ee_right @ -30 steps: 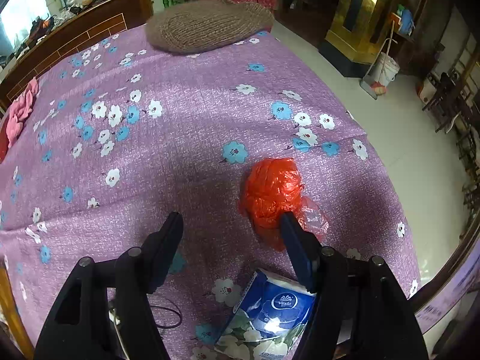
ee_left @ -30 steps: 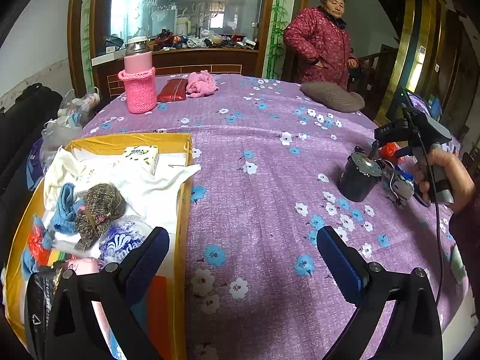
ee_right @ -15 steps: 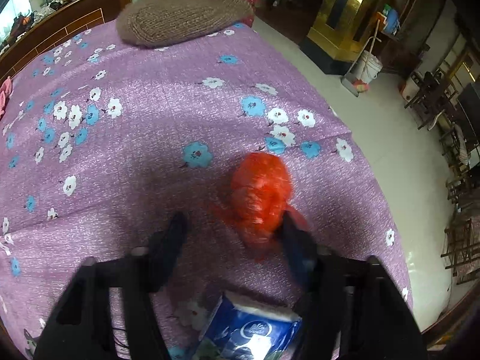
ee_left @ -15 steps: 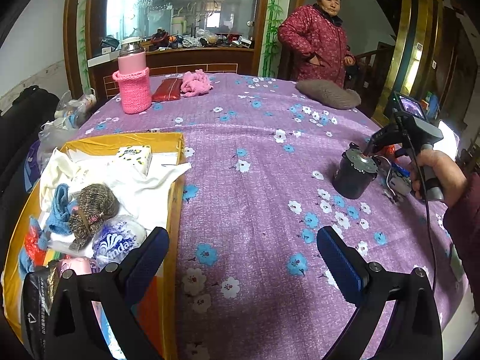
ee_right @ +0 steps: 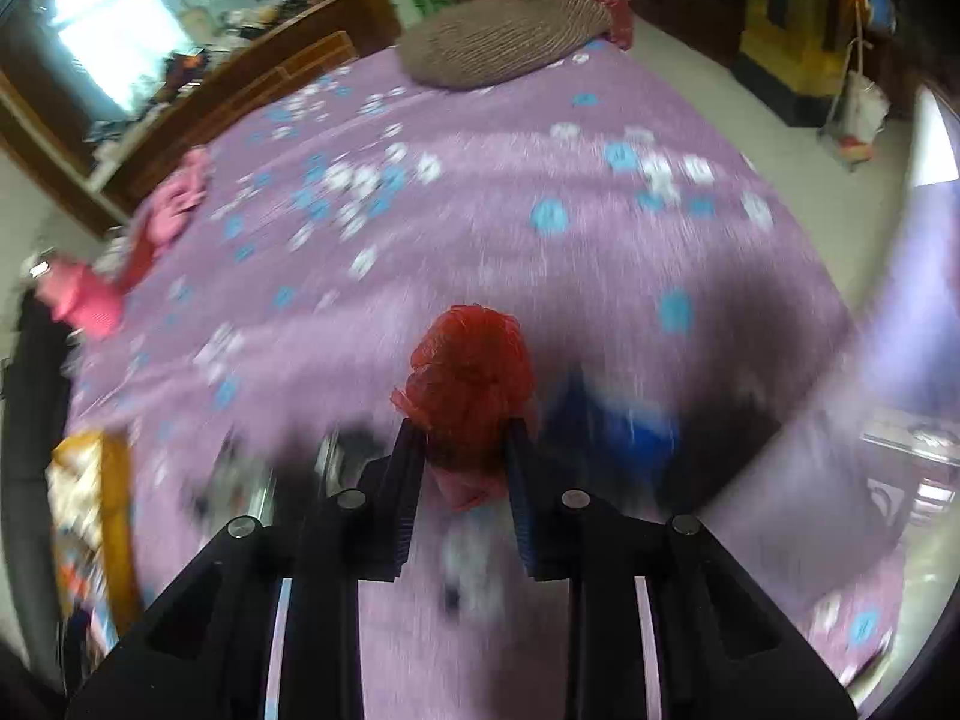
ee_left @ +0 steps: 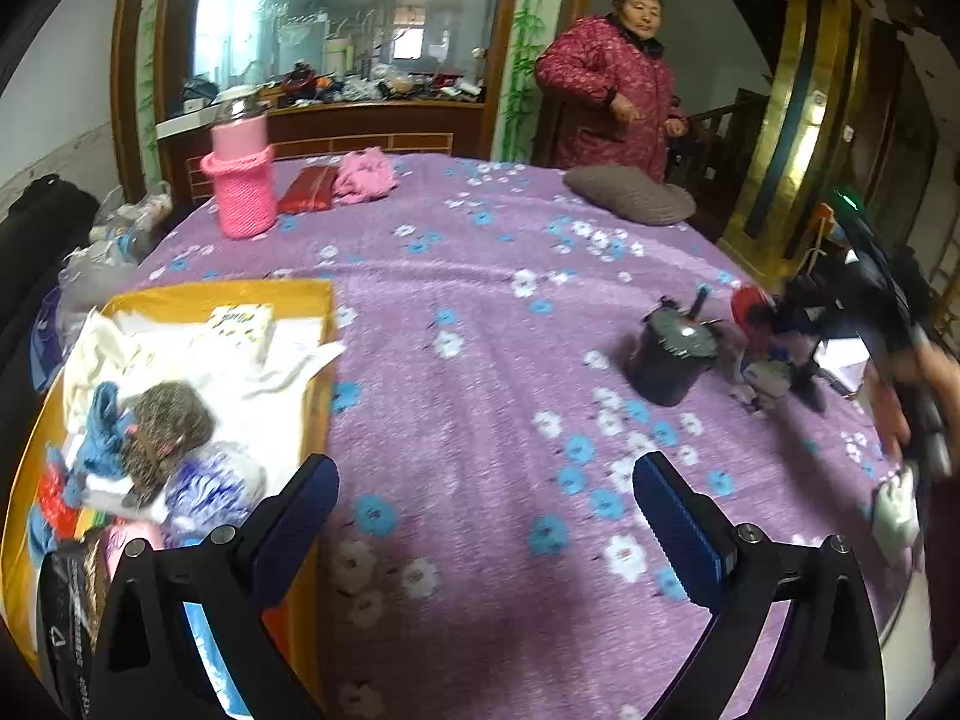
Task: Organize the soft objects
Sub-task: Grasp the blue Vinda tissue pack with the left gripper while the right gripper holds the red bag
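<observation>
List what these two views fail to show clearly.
- Right wrist view: motion blur smears the blue packet beside the red mesh ball held in the right tongs.
- Left wrist view: the left tongs cover the yellow box's near corner.
- Left wrist view: the dark canister hides part of the clutter behind it.

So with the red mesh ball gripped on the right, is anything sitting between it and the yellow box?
The right gripper holds the red mesh ball. A dark canister stands close beside it, toward the yellow box; past that, only bare purple tablecloth.
</observation>
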Motion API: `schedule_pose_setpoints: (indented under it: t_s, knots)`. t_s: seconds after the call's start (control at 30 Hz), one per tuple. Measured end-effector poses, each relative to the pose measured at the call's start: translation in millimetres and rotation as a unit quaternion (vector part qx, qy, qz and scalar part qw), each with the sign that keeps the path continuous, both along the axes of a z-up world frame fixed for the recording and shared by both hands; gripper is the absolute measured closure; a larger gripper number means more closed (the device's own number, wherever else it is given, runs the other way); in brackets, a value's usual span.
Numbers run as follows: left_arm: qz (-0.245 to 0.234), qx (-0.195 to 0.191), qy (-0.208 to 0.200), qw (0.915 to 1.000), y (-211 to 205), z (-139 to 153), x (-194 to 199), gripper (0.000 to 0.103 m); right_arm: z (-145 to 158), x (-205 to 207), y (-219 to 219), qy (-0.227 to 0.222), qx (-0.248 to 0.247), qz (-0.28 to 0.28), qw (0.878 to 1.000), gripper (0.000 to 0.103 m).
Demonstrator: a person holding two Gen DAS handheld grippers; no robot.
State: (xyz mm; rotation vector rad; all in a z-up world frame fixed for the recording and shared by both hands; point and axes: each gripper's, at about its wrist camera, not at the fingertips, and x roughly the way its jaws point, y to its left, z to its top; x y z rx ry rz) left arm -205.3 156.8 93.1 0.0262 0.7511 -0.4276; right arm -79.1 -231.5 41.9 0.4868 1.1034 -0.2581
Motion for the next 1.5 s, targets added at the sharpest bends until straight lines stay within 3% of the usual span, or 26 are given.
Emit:
schedule_pose_setpoints:
  t_s: [0.17,0.3,0.33,0.47,0.53,0.7,0.87,1.2,1.23,1.3,1.33,1.37,1.5]
  knots:
    - [-0.051,-0.021,0.007,0.9984,-33,12,4,0.003,-5,-81,12,-0.014,0.013,0.017,1.000,0.079]
    - [-0.119,-0.034,0.025,0.9920,-94,24,15,0.003,-25,-120,9,0.001,0.001,0.005,1.000,0.077]
    - [-0.132,-0.029,0.024,0.9905,-111,26,18,0.003,-28,-126,6,-0.009,0.010,0.004,1.000,0.073]
    - [-0.194,0.037,-0.001,0.9803,-198,25,31,0.007,-29,-142,-1,-0.033,0.008,0.002,0.999,0.056]
    - [-0.212,0.082,-0.007,0.9737,-236,17,36,0.014,-29,-146,-3,-0.042,0.004,0.005,0.999,0.056]
    - [-0.231,0.149,0.020,0.9613,-302,-8,64,0.016,-30,-149,-3,-0.059,0.009,0.022,0.998,0.056]
    - [-0.244,0.153,0.054,0.9561,-330,-24,85,0.016,-34,-145,-2,-0.068,0.018,0.031,0.997,0.056]
    - [-0.275,0.175,0.064,0.9431,-360,-45,93,0.015,-36,-128,7,-0.076,0.028,0.035,0.996,0.056]
    - [-0.273,0.176,0.067,0.9433,-362,-47,94,0.017,-36,-126,10,-0.076,0.027,0.037,0.996,0.056]
    - [-0.272,0.175,0.077,0.9430,-365,-53,96,0.045,-36,-123,12,-0.077,0.029,0.036,0.996,0.056]
    - [-0.274,0.175,0.082,0.9422,-365,-55,96,0.052,-36,-121,14,-0.077,0.029,0.032,0.996,0.056]
    - [-0.281,0.170,0.096,0.9394,-366,-59,96,0.053,-36,-118,15,-0.078,0.026,0.028,0.996,0.056]
    - [-0.269,0.151,0.099,0.9461,-362,-60,98,0.054,-38,-112,14,-0.089,0.034,0.005,0.995,0.056]
